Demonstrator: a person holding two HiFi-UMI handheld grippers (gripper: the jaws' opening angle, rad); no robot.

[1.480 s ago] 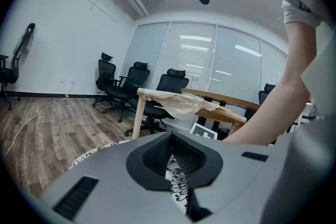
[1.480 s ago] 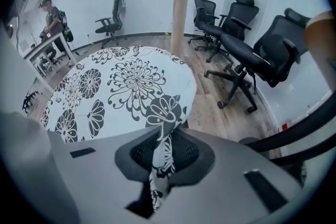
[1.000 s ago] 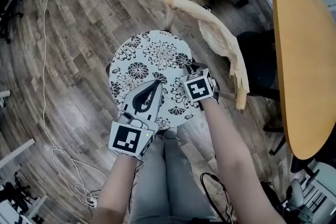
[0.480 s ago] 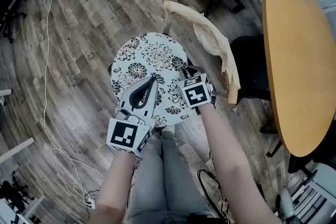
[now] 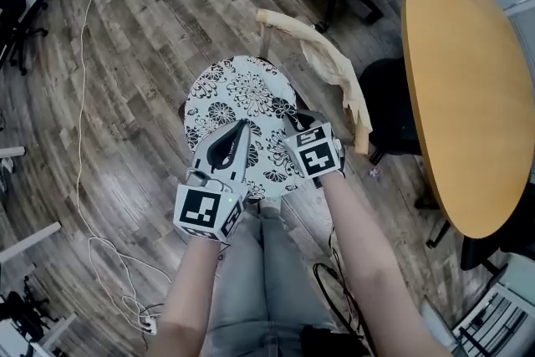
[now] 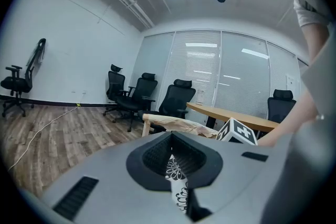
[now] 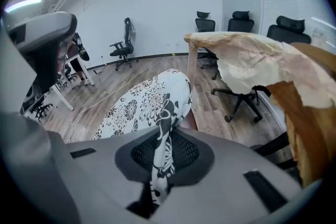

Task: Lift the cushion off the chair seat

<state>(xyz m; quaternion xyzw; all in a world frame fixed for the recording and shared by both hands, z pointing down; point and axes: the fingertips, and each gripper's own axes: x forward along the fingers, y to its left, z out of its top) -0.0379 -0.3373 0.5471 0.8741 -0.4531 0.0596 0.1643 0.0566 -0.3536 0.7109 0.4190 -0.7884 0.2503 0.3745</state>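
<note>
The left hand-held gripper (image 5: pixel 241 128) and right hand-held gripper (image 5: pixel 294 121) each clamp the cushion (image 5: pixel 242 92) at its near edge. Raise both evenly, clearing the chair back (image 5: pixel 288 21).

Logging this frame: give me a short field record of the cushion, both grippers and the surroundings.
cushion: round, black-and-white floral print, lying over the chair's seat
left gripper: shut on the cushion's near edge
right gripper: shut on the cushion's near-right edge, with fabric bunched between the pads
chair: back wrapped in tan paper, beyond the cushion
table: oval, wood-topped, on the person's right
lift: near edge pinched up; cannot tell whether the cushion is clear of the chair
</note>
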